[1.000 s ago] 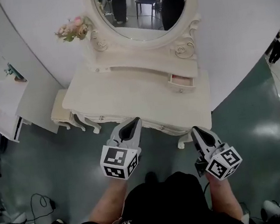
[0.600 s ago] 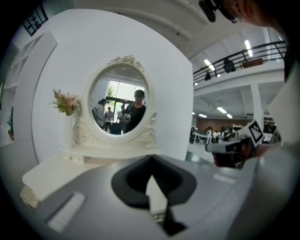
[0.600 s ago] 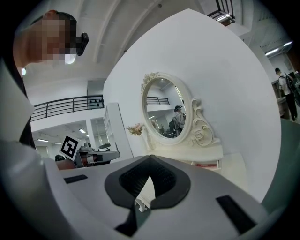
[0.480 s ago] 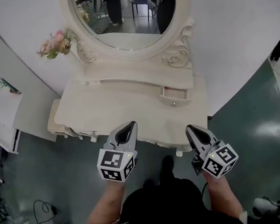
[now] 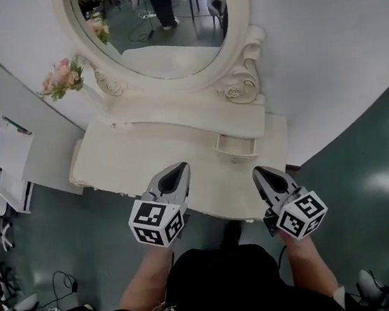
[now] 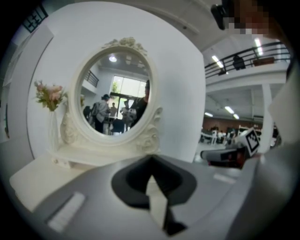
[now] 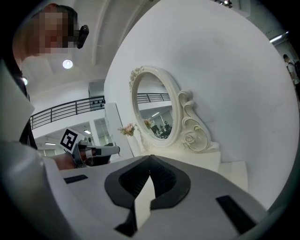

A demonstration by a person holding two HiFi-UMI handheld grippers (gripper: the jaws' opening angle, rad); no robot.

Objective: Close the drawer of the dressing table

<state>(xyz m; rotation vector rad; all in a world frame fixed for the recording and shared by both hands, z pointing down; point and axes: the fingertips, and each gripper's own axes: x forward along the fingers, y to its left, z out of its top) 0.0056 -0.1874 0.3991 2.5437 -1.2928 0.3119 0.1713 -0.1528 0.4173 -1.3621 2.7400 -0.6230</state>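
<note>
Cream dressing table (image 5: 109, 151): is standing mid-frame in the head view, under its oval mirror (image 5: 157, 22)
Drawer (image 5: 235, 146): is sticking out open, right of centre, from the raised shelf below the mirror
Left gripper (image 5: 177, 169): is hovering over the table's front edge, lower left of the drawer, apart from it
Right gripper (image 5: 260, 173): is hovering just below the drawer, not touching it
Left gripper view: jaws are pressing together, nothing between them
Right gripper view: jaws are pressing together, empty; the mirror is showing at centre
</note>
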